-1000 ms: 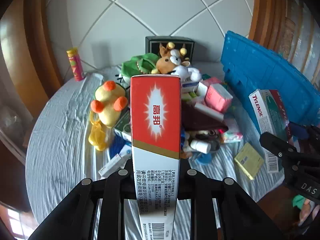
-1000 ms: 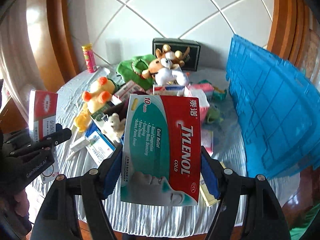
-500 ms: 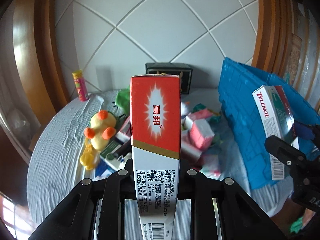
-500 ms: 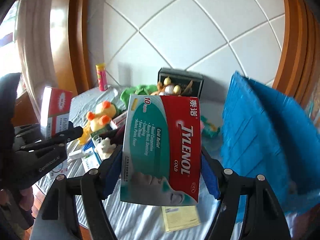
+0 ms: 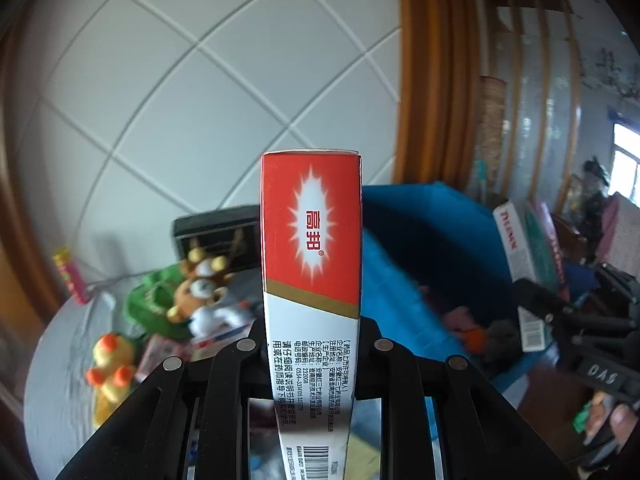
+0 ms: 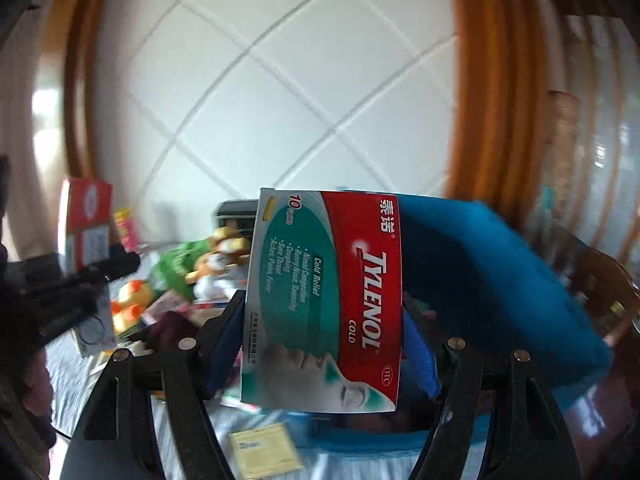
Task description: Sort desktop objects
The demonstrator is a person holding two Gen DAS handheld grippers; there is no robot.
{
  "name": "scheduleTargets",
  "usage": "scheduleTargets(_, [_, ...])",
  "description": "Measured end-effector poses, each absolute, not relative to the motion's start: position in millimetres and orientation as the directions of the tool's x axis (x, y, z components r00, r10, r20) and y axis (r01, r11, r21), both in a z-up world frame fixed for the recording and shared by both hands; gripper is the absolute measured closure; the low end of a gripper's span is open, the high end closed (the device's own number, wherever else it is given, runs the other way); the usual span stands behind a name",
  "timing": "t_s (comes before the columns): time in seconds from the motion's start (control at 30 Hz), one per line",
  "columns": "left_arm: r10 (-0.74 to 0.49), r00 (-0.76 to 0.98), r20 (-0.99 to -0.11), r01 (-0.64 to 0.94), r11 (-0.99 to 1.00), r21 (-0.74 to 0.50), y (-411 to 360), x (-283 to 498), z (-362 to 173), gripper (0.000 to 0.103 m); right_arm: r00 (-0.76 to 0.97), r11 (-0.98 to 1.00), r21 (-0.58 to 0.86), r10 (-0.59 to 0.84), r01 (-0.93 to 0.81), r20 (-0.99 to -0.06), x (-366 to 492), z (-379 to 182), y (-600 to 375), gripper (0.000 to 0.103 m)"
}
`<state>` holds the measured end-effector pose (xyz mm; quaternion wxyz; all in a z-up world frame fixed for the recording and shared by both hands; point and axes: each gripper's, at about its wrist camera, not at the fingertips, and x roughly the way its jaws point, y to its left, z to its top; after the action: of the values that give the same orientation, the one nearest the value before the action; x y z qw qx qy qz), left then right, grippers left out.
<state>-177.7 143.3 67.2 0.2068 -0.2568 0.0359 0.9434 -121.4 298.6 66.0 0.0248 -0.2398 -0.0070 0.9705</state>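
Both grippers had swung up and rightward since half a second earlier, so the round table under its pale wrinkled cloth (image 5: pixel 60 364) sank low in each view and the big blue plastic crate (image 5: pixel 440 256) slid toward the middle. I judged this a carry toward the crate, whose inside already showed small objects, blurred.

That left gripper (image 5: pixel 312 360) was clamped on a tall red-and-white cardboard medicine box (image 5: pixel 312 264). Its long axis ran along the fingers, red end pointing away from the camera, barcode end nearest, and it hung in the air above the table's near edge.

On the other side, the right gripper (image 6: pixel 324 344) pinched a flat green-and-red Tylenol Cold carton (image 6: pixel 324 304) by its side edges, broad face to the camera, long axis likewise along the fingers, held aloft left of the crate.

A pile of plush toys (image 5: pixel 200 288) lay on the cloth.
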Motion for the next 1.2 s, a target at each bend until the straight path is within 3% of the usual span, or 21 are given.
scheduleTargets(0.27, [0.449,-0.706,-0.547,-0.497,-0.865,-0.069,265,-204,76,0.081,-0.858,-0.987,-0.018,0.148,-0.160,-0.492,-130,56,417,0.032])
scheduleTargets(0.5, [0.353,-0.566,-0.745,-0.461,-0.885,-0.070,355,-229,9,0.081,-0.783,-0.993,-0.033,0.109,-0.113,-0.612,-156,13,498,0.032])
scheduleTargets(0.7, [0.241,-0.512,-0.825,-0.403,-0.915,-0.018,384,-242,-41,0.081,-0.719,-0.998,-0.035,0.061,-0.051,-0.693,-172,-25,521,0.032])
scheduleTargets(0.9, [0.213,-0.534,-0.818,-0.379,-0.925,0.006,387,-243,-40,0.081,-0.682,-0.999,-0.035,0.026,-0.001,-0.731,-181,-44,523,0.032])
scheduleTargets(1.2, [0.203,-0.568,-0.798,-0.358,-0.934,0.017,385,-238,-33,0.079,-0.705,-1.000,-0.017,0.007,0.007,-0.709,-181,-43,523,0.032])
